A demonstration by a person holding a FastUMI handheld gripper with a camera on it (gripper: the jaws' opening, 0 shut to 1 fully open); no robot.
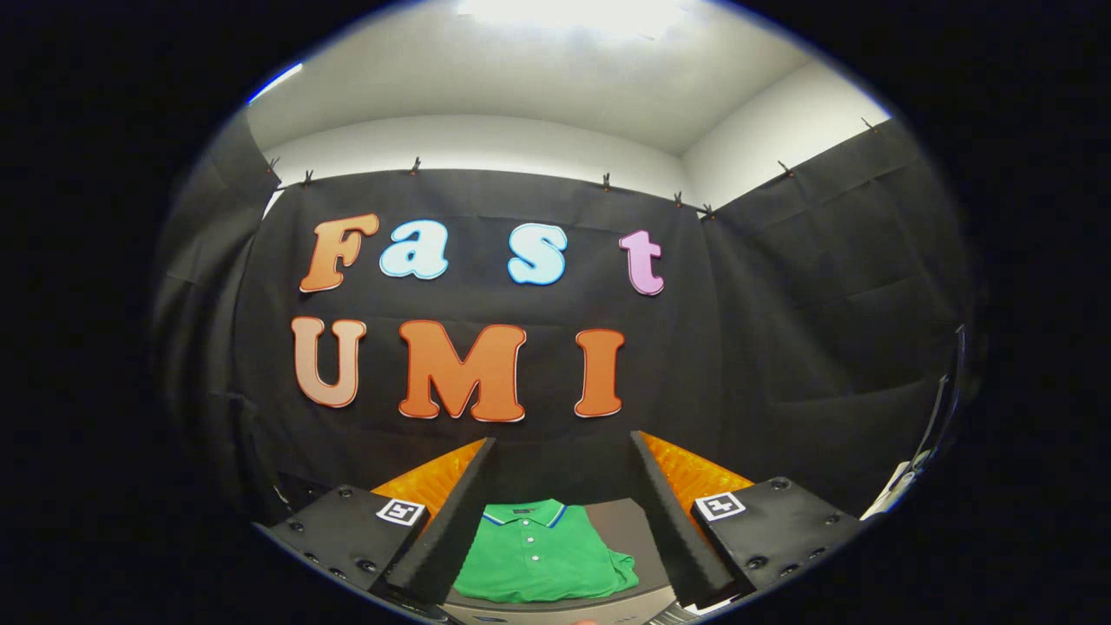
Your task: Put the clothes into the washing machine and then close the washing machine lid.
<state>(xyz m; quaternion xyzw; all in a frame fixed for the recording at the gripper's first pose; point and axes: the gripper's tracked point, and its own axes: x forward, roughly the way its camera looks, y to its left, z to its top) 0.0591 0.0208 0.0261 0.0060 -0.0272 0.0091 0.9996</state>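
1. The green polo shirt (545,555) lay folded on a grey surface (627,525), seen between the two fingers and a little beyond their tips, its collar end at twelve o'clock from the gripper and its body toward six.
2. It had a blue-edged collar and a short placket with pale buttons running down the middle; the fold left a bunched, rumpled edge at about four o'clock on the garment.
3. I judged it light, soft and limp: it would sag and unfold once lifted, and a shallow nip would likely take only the top layer.
4. The bunched edge at four o'clock, or a thick pinch through the middle of the folded stack, looked the better hold; the collar was the stiffest part but would let the rest dangle long.
5. The gripper (562,529) hung above and short of the shirt, its jaws spread wide, wider than the folded garment looked from there, and touching nothing.
6. The dark padded fingers (451,529) stood at roughly eleven and one o'clock, with orange ribbed parts behind them and black plates bearing square markers (400,511) outboard.
7. A pale rim of some object lay at six o'clock, just below the shirt; I could not tell what it was.
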